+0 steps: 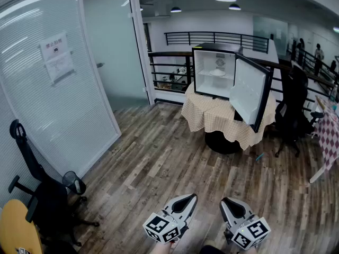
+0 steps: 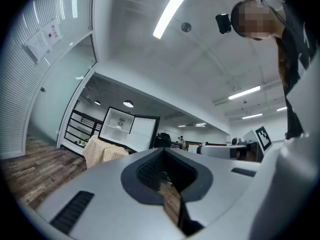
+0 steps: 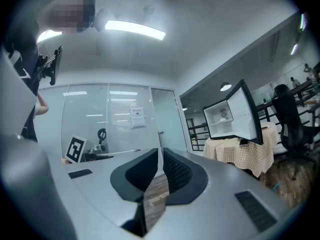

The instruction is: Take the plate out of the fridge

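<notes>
A small black fridge [image 1: 204, 70] stands on a round table with a checked cloth [image 1: 212, 115], far across the room. Its door [image 1: 248, 92] hangs open to the right. A white plate [image 1: 217, 72] lies on the shelf inside; it shows tiny in the left gripper view [image 2: 118, 127] and the right gripper view [image 3: 222, 119]. Both grippers are low in the head view, far from the fridge. My left gripper [image 1: 189, 198] [image 2: 162, 154] and right gripper [image 1: 226, 202] [image 3: 160, 154] are shut and hold nothing.
Wood plank floor runs between me and the table. A glass partition [image 1: 58, 89] curves along the left, with a black office chair [image 1: 47, 194] and a yellow tabletop [image 1: 16, 229] before it. Another black chair [image 1: 294, 105] and a pink checked table [image 1: 331, 136] stand right; a railing [image 1: 169, 67] runs behind.
</notes>
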`<state>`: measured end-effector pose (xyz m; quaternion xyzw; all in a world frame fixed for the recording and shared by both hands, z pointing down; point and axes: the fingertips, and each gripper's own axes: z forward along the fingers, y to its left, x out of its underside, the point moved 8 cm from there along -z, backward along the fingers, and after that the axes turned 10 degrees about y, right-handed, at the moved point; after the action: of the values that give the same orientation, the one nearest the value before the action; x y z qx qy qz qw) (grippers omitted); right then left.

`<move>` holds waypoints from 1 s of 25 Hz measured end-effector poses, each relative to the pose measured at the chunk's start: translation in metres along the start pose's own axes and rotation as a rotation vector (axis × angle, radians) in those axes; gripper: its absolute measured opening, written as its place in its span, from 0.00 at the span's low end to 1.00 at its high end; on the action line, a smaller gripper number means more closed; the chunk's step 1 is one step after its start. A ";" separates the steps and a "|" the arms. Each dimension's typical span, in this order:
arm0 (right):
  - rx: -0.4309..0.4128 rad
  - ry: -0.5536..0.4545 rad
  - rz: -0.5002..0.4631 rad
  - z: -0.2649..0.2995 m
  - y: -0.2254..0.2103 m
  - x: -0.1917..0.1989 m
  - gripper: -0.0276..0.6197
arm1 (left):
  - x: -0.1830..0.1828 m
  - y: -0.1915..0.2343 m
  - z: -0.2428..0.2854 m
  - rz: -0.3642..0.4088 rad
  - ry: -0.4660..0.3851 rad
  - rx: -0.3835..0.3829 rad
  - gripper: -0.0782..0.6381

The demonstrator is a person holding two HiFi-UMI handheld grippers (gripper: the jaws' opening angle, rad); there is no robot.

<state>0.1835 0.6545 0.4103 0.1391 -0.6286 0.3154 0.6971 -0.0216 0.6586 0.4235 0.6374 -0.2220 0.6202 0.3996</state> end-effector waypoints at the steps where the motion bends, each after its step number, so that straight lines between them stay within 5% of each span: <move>1: 0.005 -0.005 -0.005 0.006 -0.005 -0.002 0.13 | -0.001 0.004 0.005 0.008 -0.004 -0.001 0.12; 25: 0.001 0.000 -0.022 0.155 -0.124 -0.043 0.12 | -0.027 0.123 0.144 -0.037 0.007 -0.038 0.12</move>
<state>0.1370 0.4576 0.4207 0.1464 -0.6270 0.3081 0.7004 -0.0328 0.4685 0.4391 0.6315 -0.2206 0.6106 0.4240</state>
